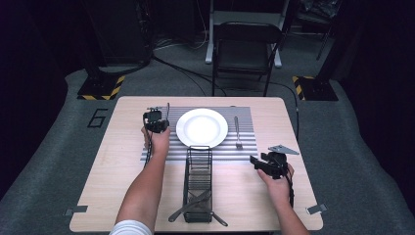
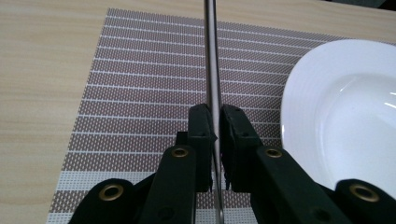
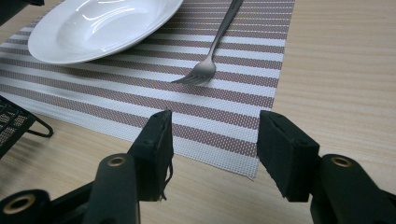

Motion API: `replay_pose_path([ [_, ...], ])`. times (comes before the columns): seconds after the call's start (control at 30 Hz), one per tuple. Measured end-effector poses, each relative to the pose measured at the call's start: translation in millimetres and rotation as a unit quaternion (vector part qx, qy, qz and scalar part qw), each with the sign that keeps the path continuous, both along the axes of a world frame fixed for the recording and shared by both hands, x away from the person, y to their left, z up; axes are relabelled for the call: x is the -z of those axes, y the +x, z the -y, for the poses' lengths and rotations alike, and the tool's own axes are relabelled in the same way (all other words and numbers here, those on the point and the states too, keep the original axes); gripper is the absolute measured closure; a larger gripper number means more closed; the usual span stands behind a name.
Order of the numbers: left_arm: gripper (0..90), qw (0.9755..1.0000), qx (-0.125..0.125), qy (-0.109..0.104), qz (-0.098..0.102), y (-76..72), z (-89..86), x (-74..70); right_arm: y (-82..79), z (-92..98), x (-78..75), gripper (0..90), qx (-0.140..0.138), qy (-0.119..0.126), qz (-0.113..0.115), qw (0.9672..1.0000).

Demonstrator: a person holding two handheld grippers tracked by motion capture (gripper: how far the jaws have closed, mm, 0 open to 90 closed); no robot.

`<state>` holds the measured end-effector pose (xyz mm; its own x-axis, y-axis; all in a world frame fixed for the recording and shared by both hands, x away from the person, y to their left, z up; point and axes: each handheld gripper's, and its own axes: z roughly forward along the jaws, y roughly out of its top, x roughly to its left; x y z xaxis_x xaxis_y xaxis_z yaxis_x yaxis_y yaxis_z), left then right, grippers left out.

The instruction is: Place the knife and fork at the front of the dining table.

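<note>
The left gripper (image 1: pixel 156 120) hovered over the left part of the striped mat (image 1: pixel 244 147), its jaws clamped on a thin metal utensil (image 2: pixel 211 65). The utensil ran on ahead of the jaws, above the mat and just left of the white plate (image 1: pixel 201 127); its far end was cut off in the left gripper view, so what kind it was could not be made out. The plate sat mid-mat, between utensil and fork (image 1: pixel 238 132), touching neither. In front of the plate stood a black wire caddy (image 1: pixel 198 183) with dark cutlery poking out near the table (image 1: pixel 122 161) edge; those pieces were hard to tell apart. The right gripper (image 1: pixel 262 164) hung near the mat's right corner, its jaws half apart and empty.
</note>
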<state>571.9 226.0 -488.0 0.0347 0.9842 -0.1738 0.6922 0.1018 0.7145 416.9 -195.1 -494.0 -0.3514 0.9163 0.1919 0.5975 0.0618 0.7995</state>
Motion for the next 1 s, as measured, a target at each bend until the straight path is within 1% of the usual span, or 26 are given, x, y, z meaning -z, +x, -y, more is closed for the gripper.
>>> replay_pose_path([
  [0.17,82.4,1.0,-0.002,-0.005,-0.006,3.1,2.0,8.8,-0.1,-0.1,-0.1,45.2,0.0,0.0,0.0,1.0],
  [0.23,82.4,1.0,-0.001,-0.001,-0.009,3.7,2.8,10.7,-0.2,-0.3,-0.1,45.2,0.0,0.001,0.0,1.0],
  [0.43,82.4,0.9998,-0.002,-0.003,-0.019,6.2,7.6,17.5,-0.3,0.0,-0.1,45.2,-0.001,0.001,0.001,1.0],
  [0.57,82.4,0.9997,0.005,0.008,-0.022,6.3,11.9,21.0,-0.8,0.2,-0.4,45.2,0.0,0.003,-0.001,1.0],
  [0.63,82.4,0.9997,0.002,0.007,-0.025,7.0,12.5,22.6,-1.2,0.7,-0.6,45.2,0.0,0.005,0.001,1.0],
  [0.77,82.4,0.9997,0.003,0.012,-0.022,8.1,13.2,24.3,-0.9,0.6,0.0,45.2,0.002,0.003,-0.001,1.0],
  [0.87,82.3,0.9996,0.004,0.014,-0.024,7.8,13.2,24.1,-0.3,0.2,1.4,45.2,-0.001,0.004,-0.002,1.0],
  [0.9,82.0,0.9996,0.004,0.013,-0.024,7.8,13.2,24.1,-0.4,0.1,1.7,45.2,0.001,0.006,-0.006,1.0],
  [1.0,81.1,0.9995,0.008,0.015,-0.028,8.8,12.9,23.4,-0.1,0.3,2.0,45.2,0.004,0.006,-0.006,1.0],
])
